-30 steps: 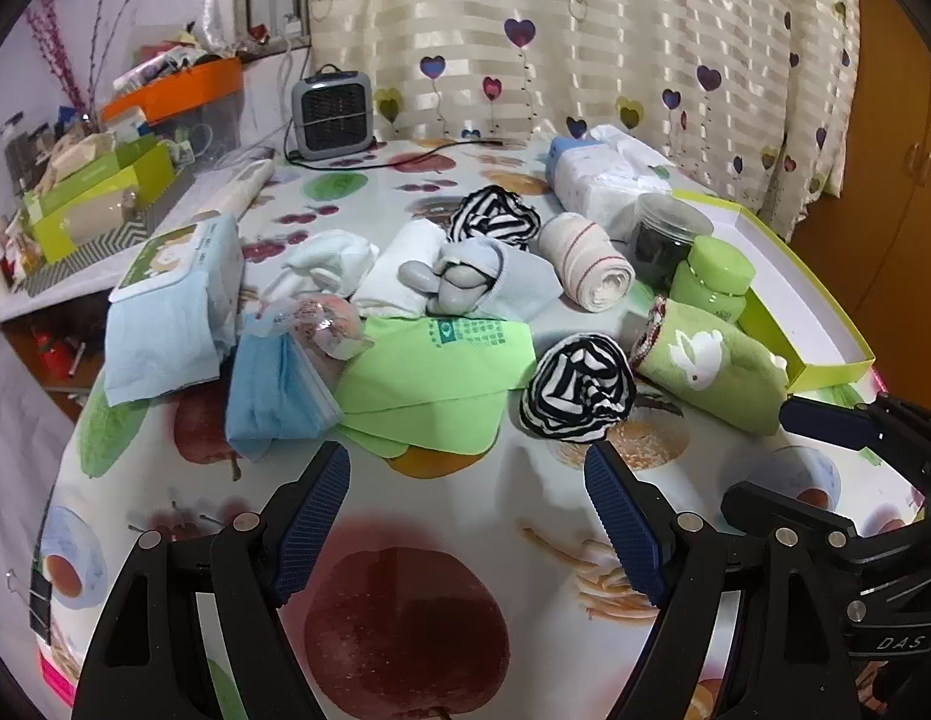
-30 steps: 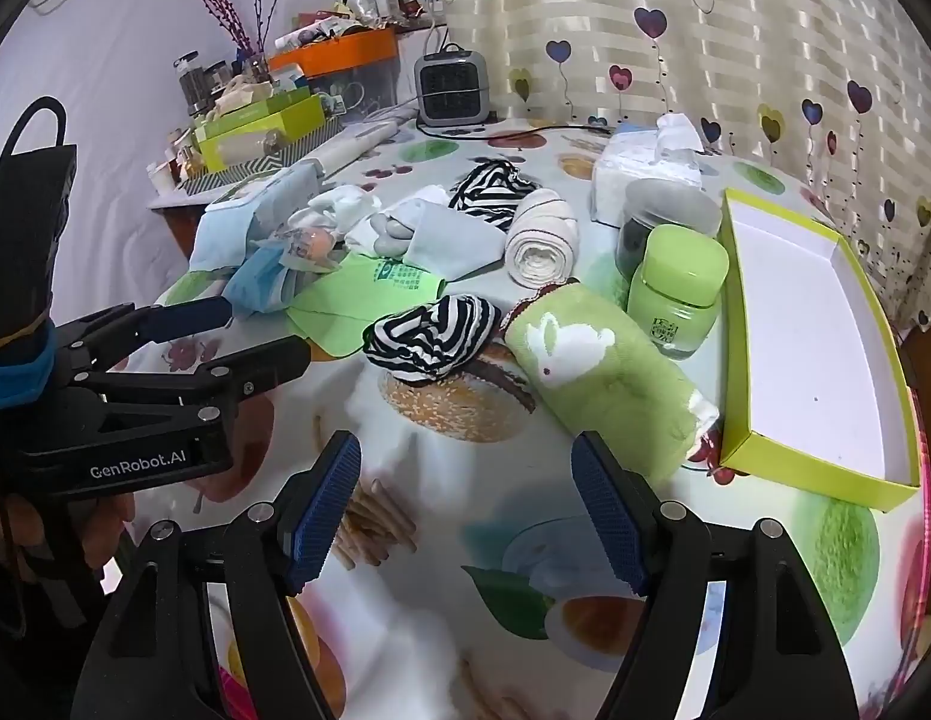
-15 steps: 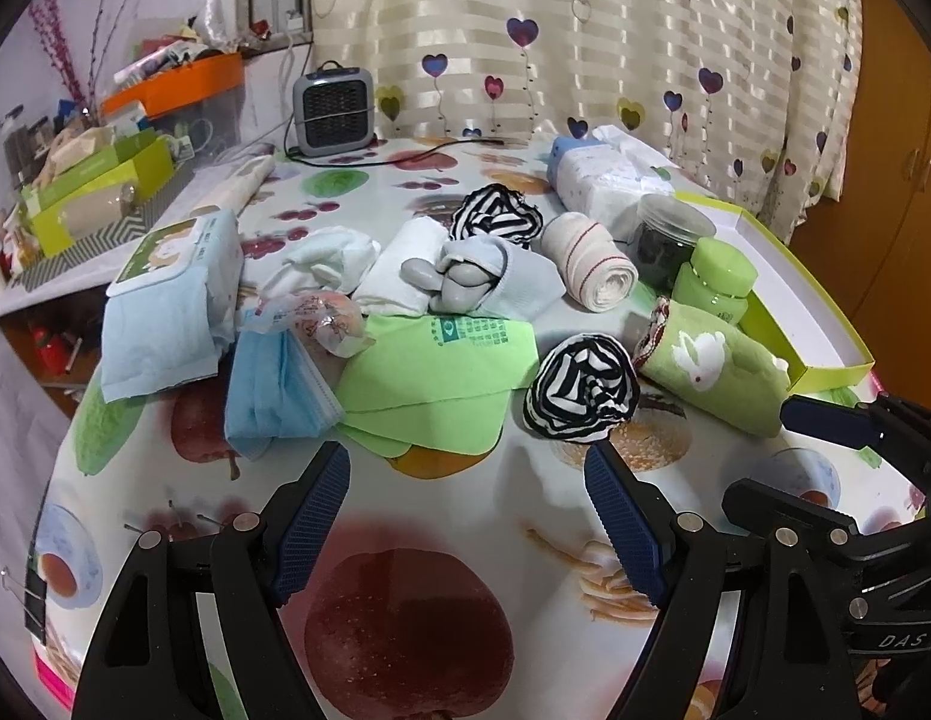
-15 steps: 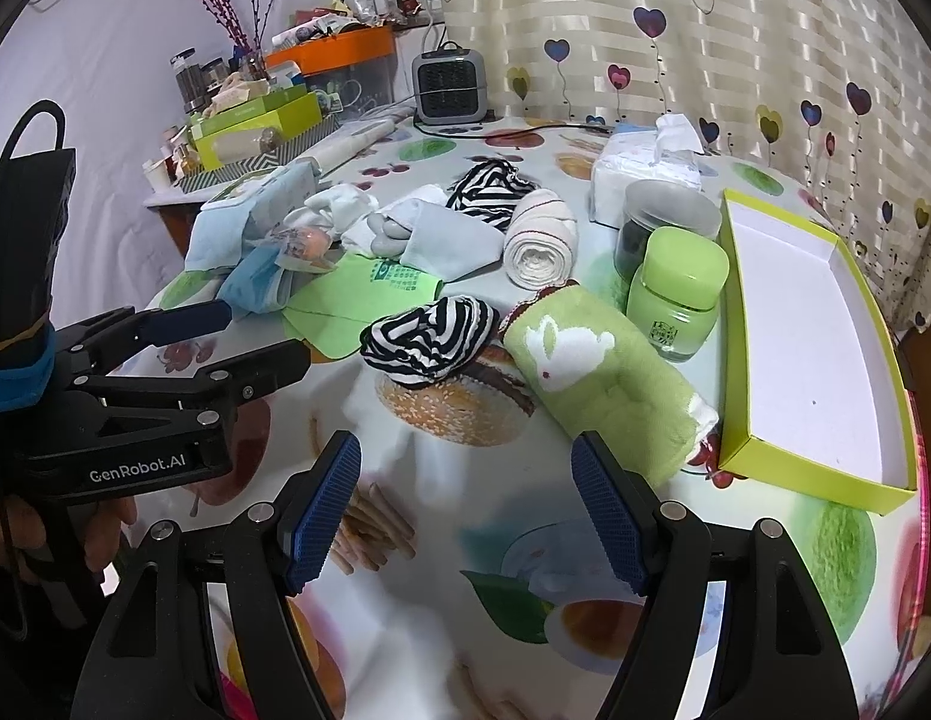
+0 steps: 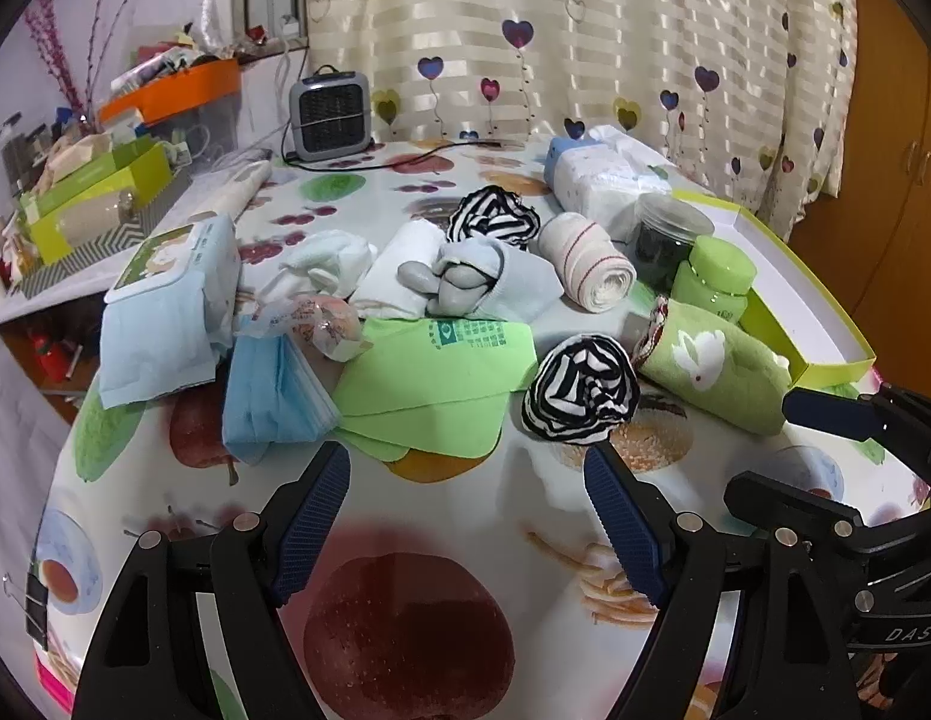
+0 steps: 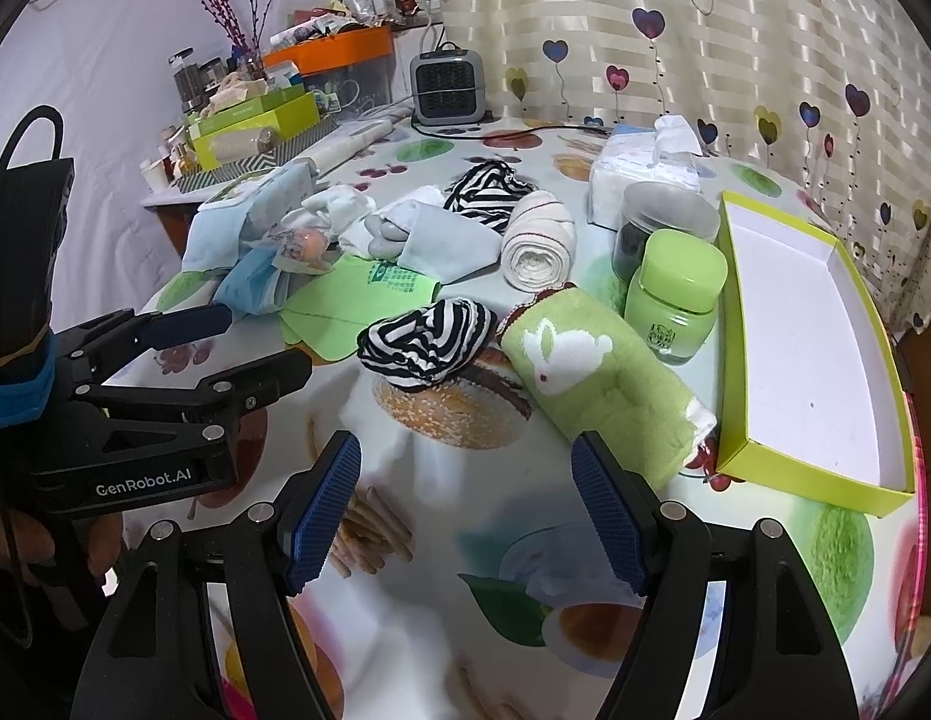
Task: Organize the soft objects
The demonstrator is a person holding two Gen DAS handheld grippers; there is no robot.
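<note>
Left wrist view. The left gripper (image 5: 465,498) stands released, jaws wide, nothing between them, above the fruit-print tablecloth (image 5: 405,540). The nearer striped sock ball (image 5: 579,390) lies at 1 o'clock, just beyond the right pad and apart from it. The rolled green rabbit towel (image 5: 714,369) lies at 2 o'clock, its right end hidden behind the right gripper's fingers (image 5: 825,414). The green cloth (image 5: 441,384) lies at 12 o'clock, partly covered by the stack of blue face masks (image 5: 267,396) at 11 o'clock. A second striped sock ball (image 5: 492,219), a rolled white towel (image 5: 585,261) and grey-blue socks (image 5: 483,282) lie further back. The yellow-green box (image 5: 825,360) is cut off by the gripper at 2 o'clock.

Right wrist view. The right gripper (image 6: 465,504) is likewise released and holds nothing. The green rabbit towel (image 6: 597,378) lies at 1 o'clock, its near end just beyond the right pad. The striped sock ball (image 6: 429,342) lies at 12 o'clock, touching the towel's far end. The open yellow-green box (image 6: 747,450) lies at 2 o'clock, just beside the towel. The left gripper (image 6: 249,339) enters at 9 o'clock, open; the holder's hand is mostly hidden. A green jar (image 6: 675,294) stands behind the towel, partly masking a dark jar (image 6: 663,222).
</note>
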